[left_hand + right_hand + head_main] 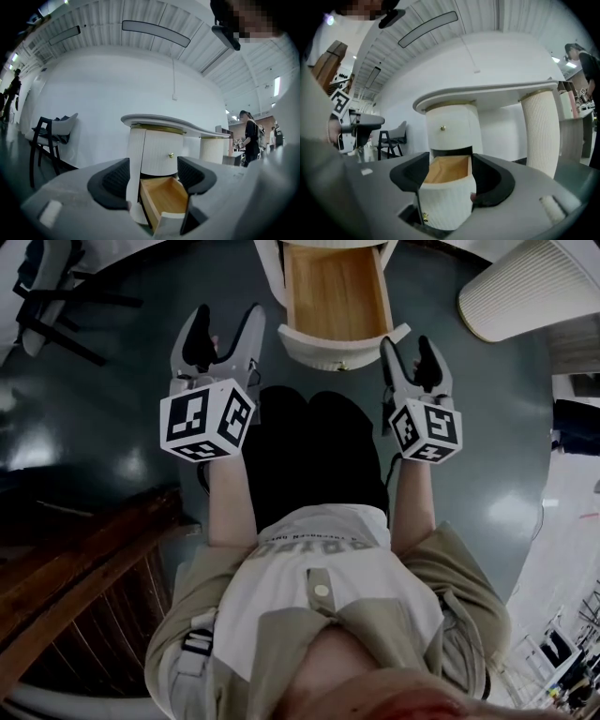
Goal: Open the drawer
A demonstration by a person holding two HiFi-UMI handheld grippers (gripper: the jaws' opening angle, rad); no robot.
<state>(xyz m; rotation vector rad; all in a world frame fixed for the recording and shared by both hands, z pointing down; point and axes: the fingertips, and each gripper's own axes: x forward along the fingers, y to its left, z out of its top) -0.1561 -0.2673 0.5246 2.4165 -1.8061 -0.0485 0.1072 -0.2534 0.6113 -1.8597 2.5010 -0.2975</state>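
The left gripper [225, 322] and right gripper [407, 347] are hovering, jaws spread and empty, by the open drawer [336, 296]; shirt lettering [323, 545] is showing illegibly

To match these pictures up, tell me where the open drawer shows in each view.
Head view: the drawer is at top centre.
Left gripper view: the drawer is at bottom centre, slightly right.
Right gripper view: the drawer is at bottom centre.
Shared landmark: the chair, left of the drawer in all three.

White desk [159, 121] and chair [61, 125] on grey floor [94, 418]
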